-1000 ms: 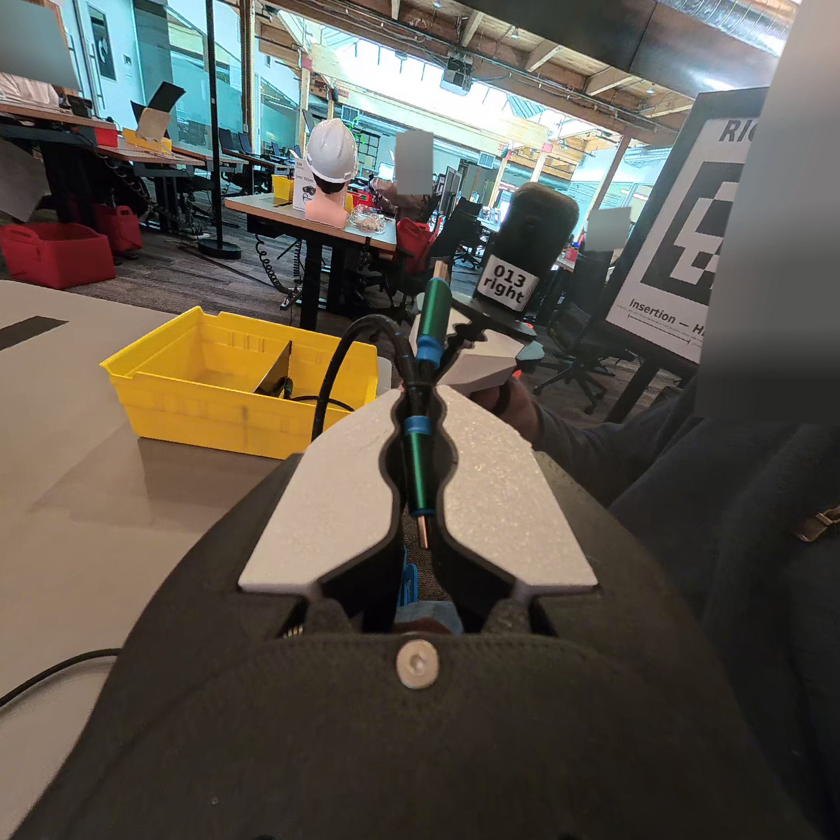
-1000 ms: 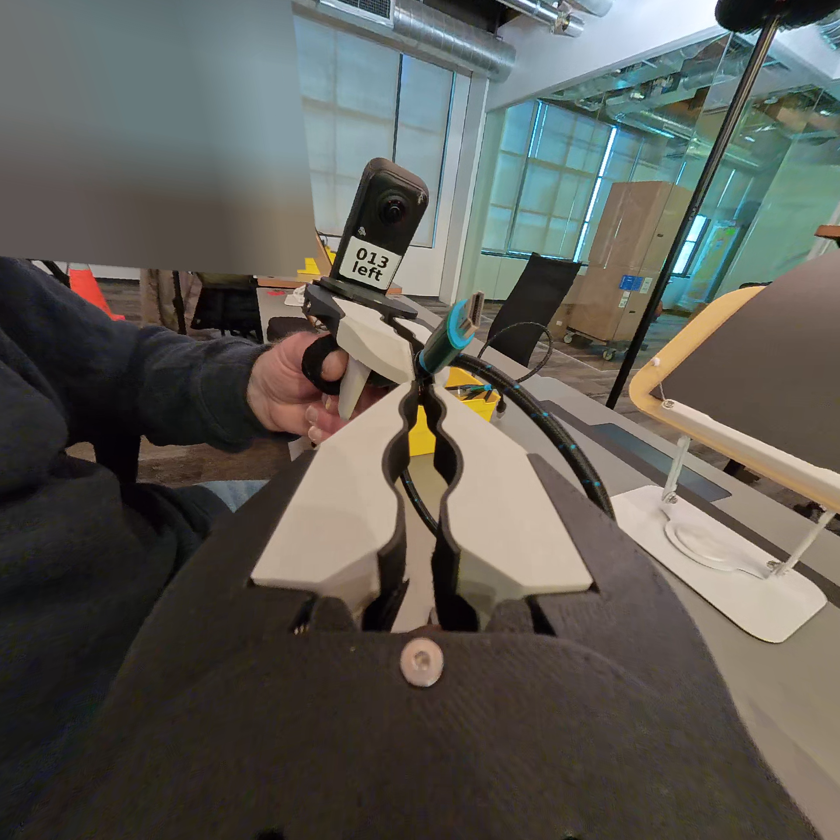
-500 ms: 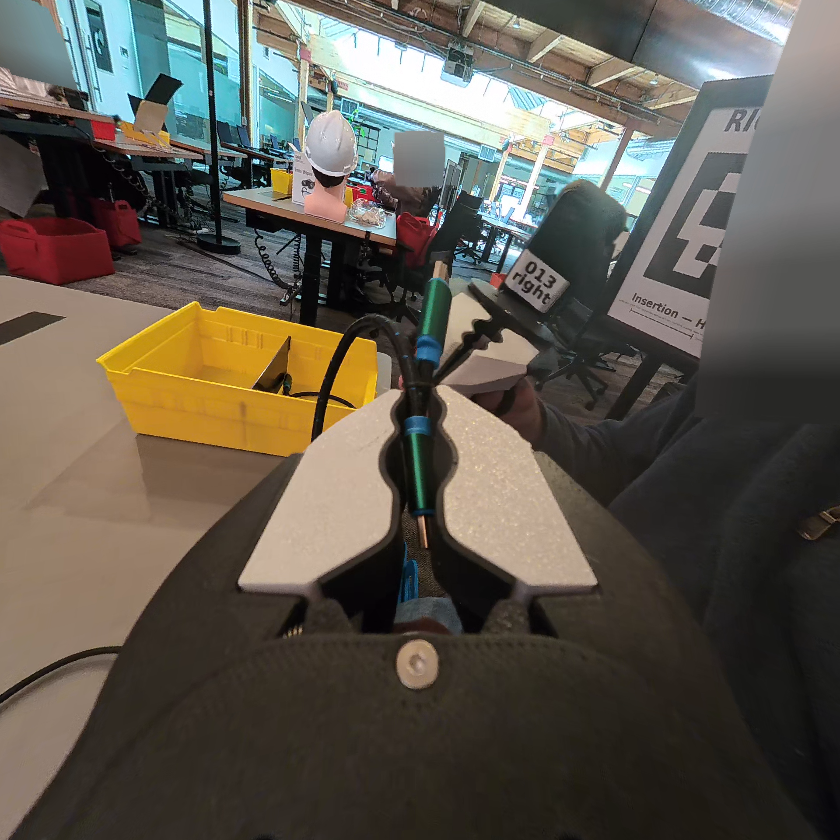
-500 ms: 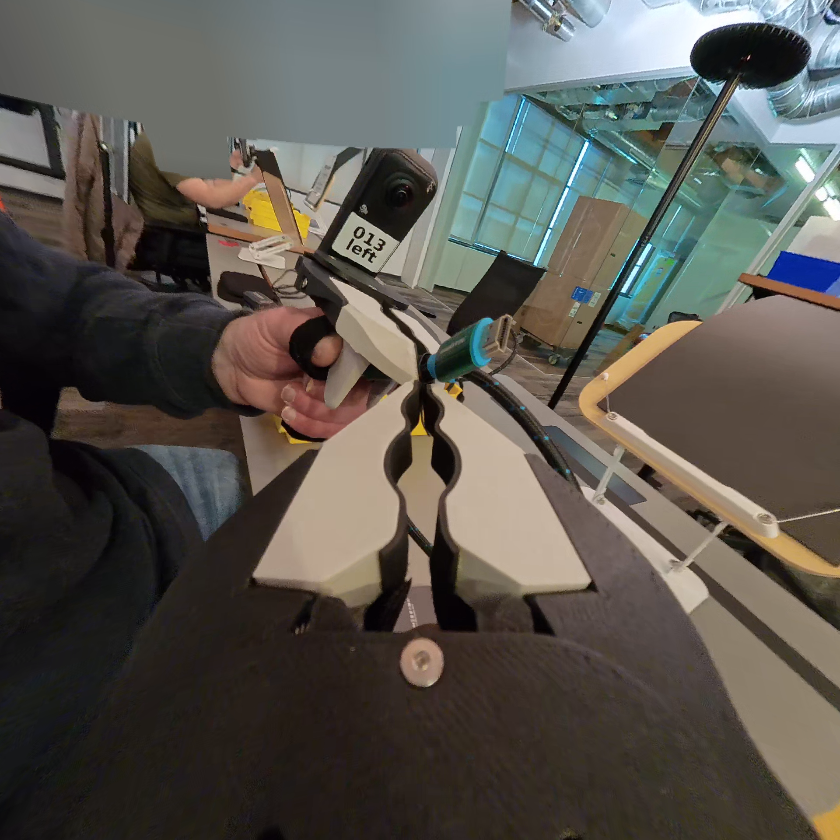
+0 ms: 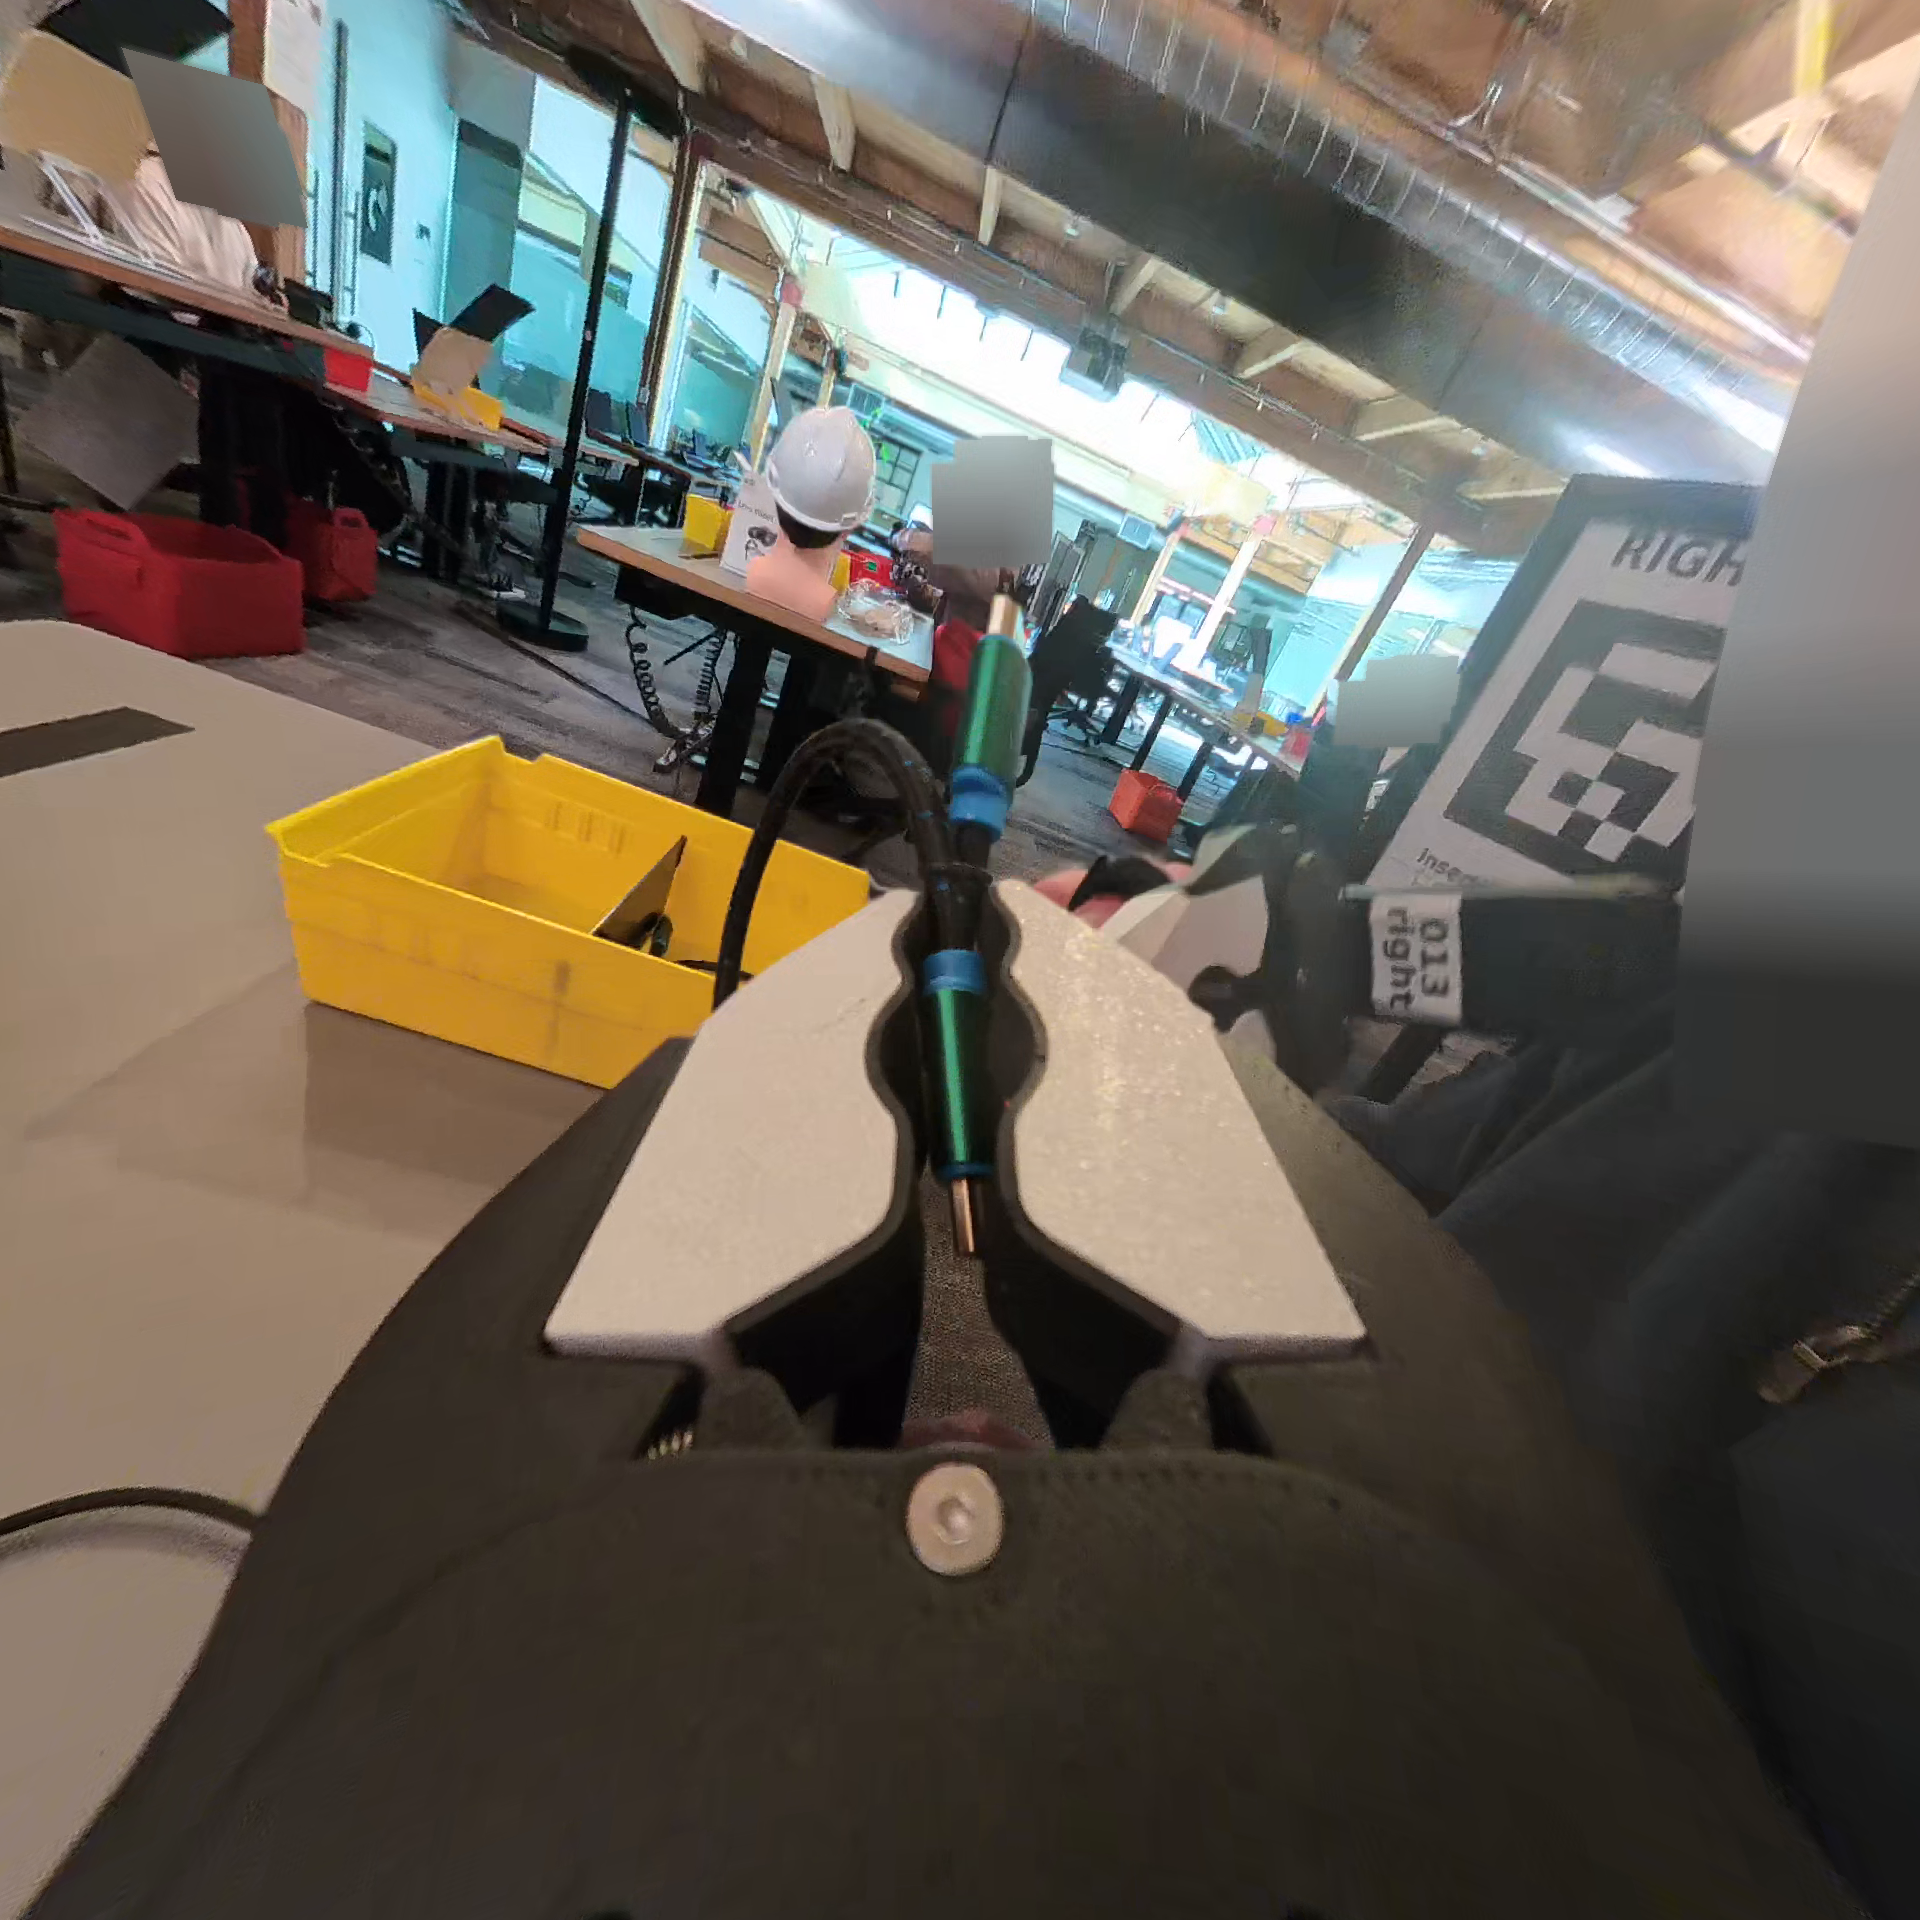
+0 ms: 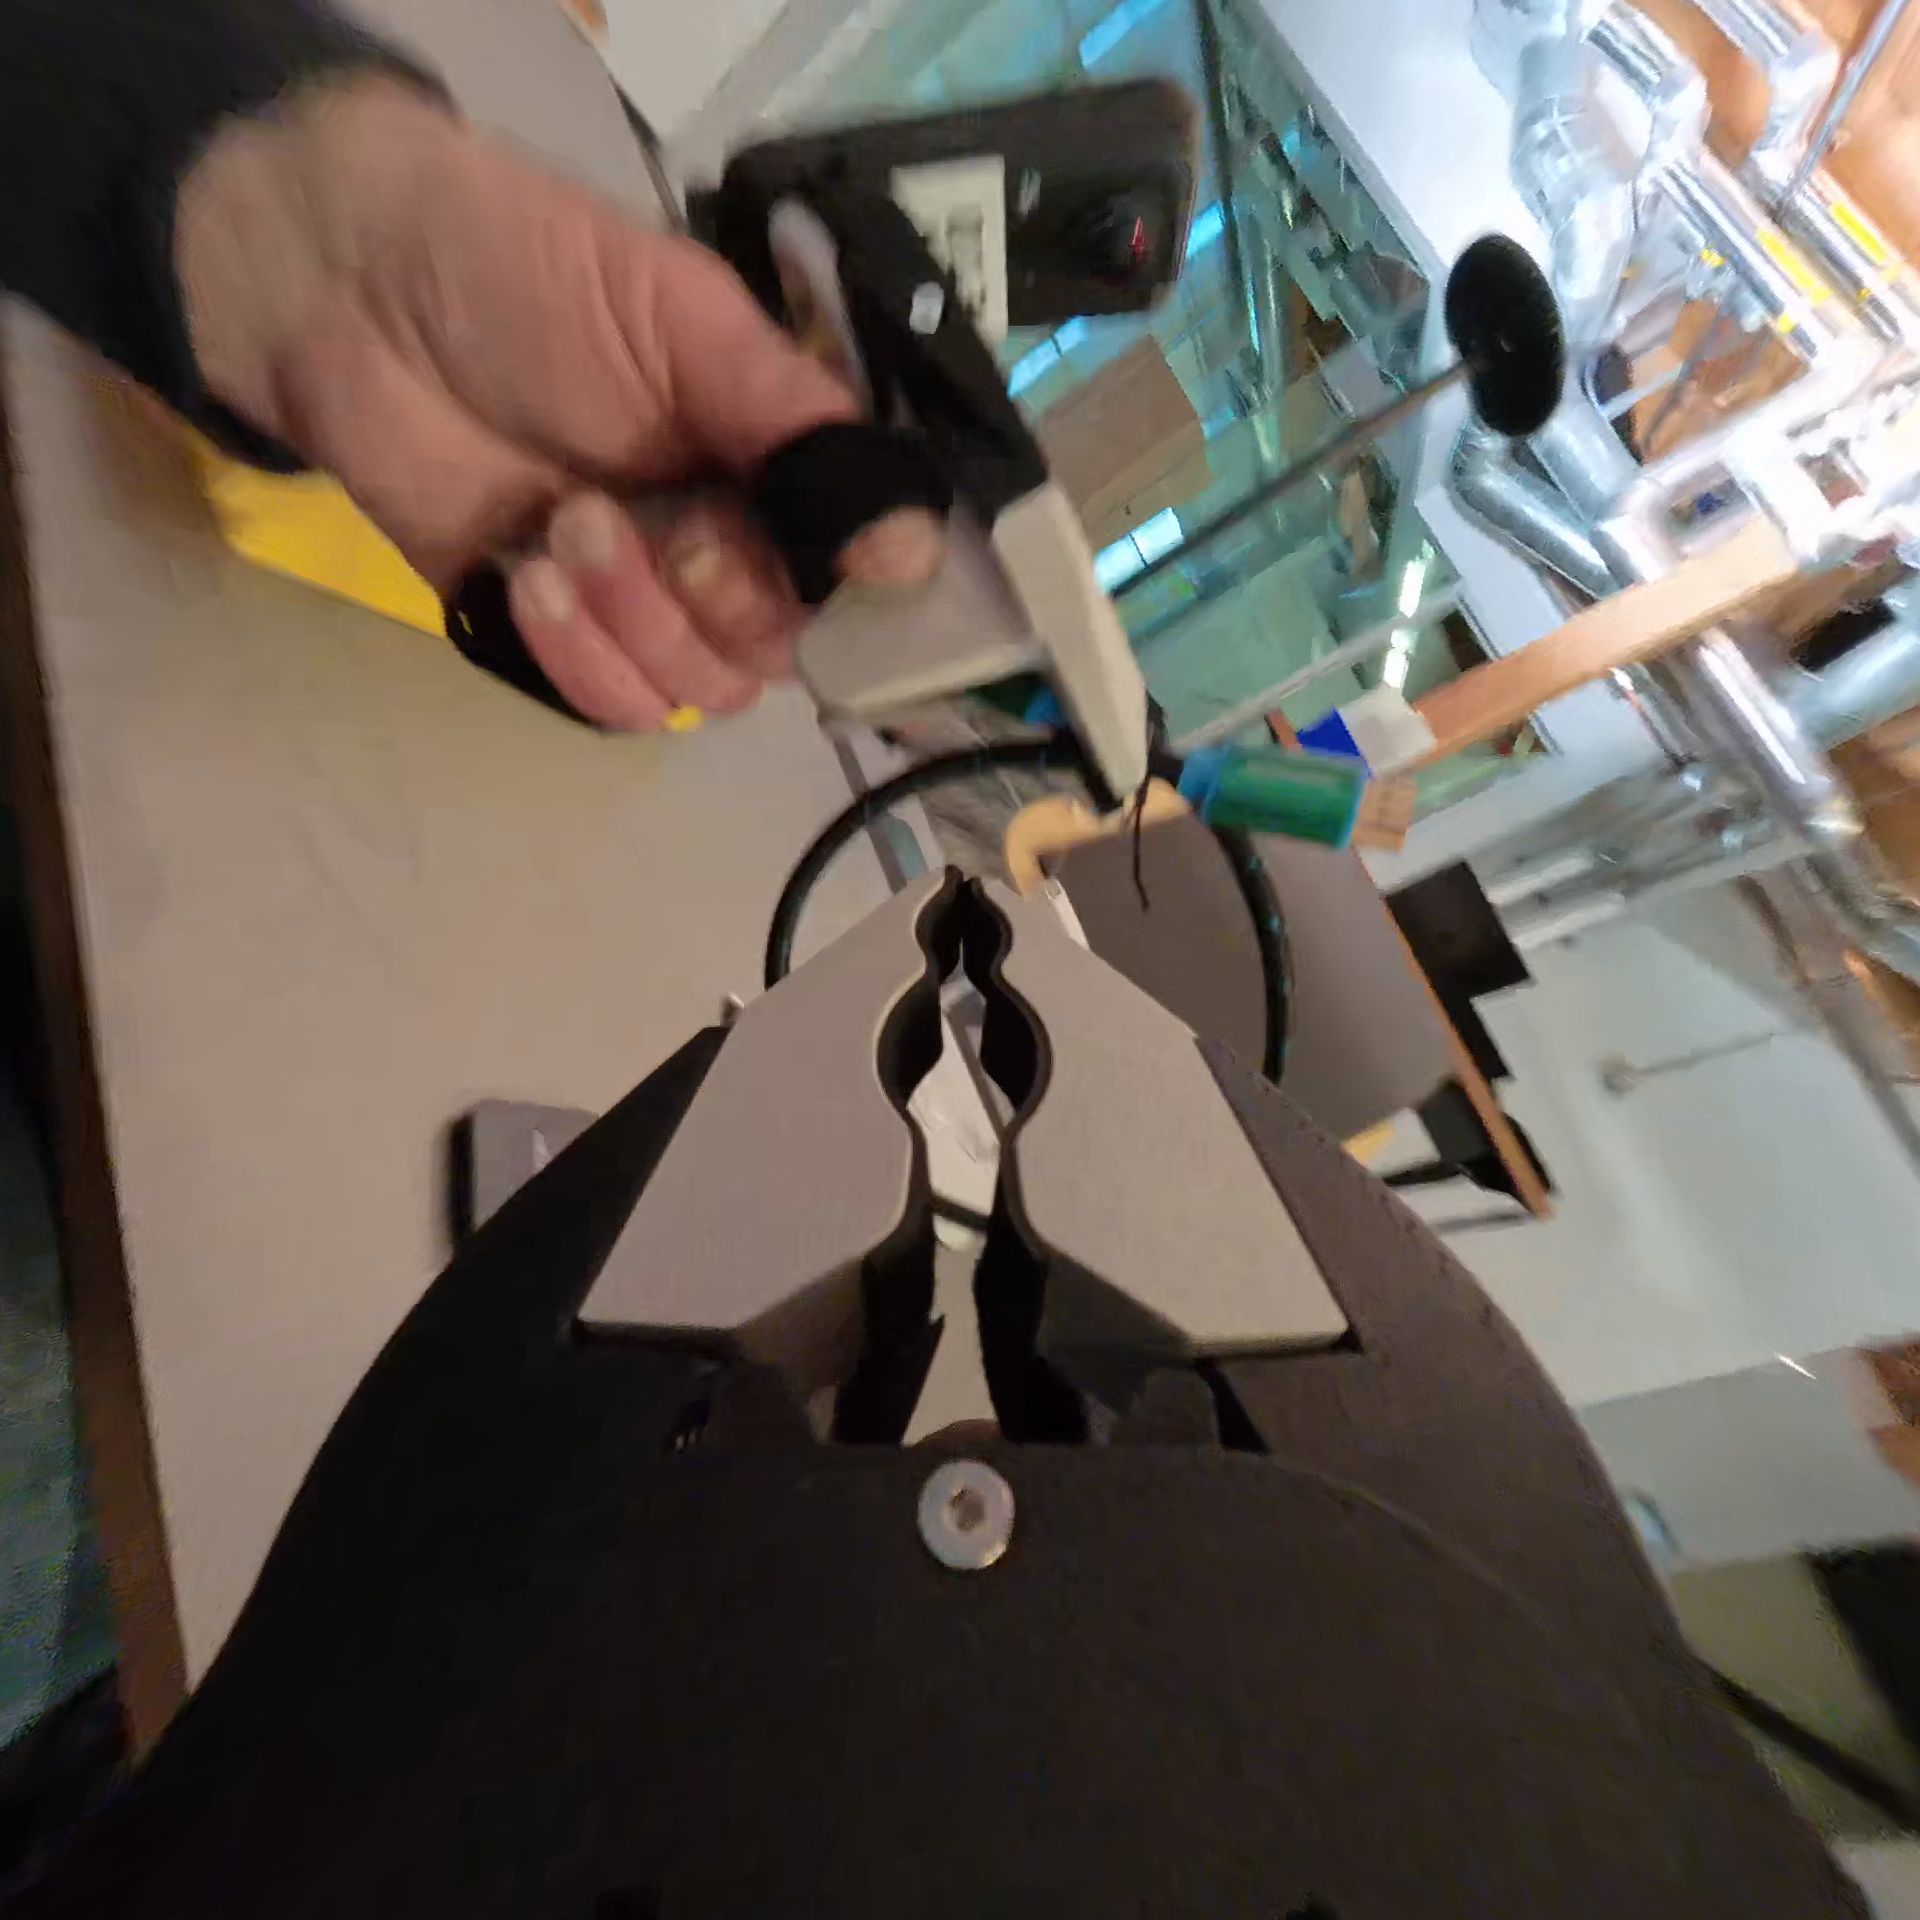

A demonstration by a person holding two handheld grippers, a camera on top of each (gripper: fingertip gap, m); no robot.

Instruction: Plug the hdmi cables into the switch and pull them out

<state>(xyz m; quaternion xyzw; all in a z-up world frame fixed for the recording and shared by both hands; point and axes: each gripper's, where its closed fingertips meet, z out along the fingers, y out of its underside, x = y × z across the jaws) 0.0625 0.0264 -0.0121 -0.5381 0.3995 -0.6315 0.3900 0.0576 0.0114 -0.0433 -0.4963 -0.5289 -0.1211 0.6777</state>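
My left gripper [image 5: 961, 899] is shut on a green HDMI plug [image 5: 951, 1070] whose metal tip points back toward the camera. The black braided cable [image 5: 821, 758] loops up from it to a second green plug [image 5: 992, 696] that stands above the fingertips. My right gripper [image 6: 961, 894] is shut with nothing between its fingers, and its view is rolled sideways and blurred. There the left gripper [image 6: 1127, 769] shows in a hand [image 6: 499, 395], with a green plug [image 6: 1278, 795] and the cable loop [image 6: 1273, 997] beyond it. The right gripper [image 5: 1216, 883] lies on its side at right. I see no switch clearly.
A yellow bin [image 5: 436, 935] stands on the grey table [image 5: 156, 1143], with a thin black cable [image 5: 94, 1507] at the near left. A tan-framed dark board [image 6: 1320, 966] stands ahead on the right. A board with a black-and-white marker [image 5: 1600, 727] is at right. A small grey block [image 6: 499, 1148] lies on the table.
The right gripper has rolled onto its side and dropped lower. The cable that ran between its fingers no longer shows there. The left gripper still holds its plug and has tilted upward slightly.
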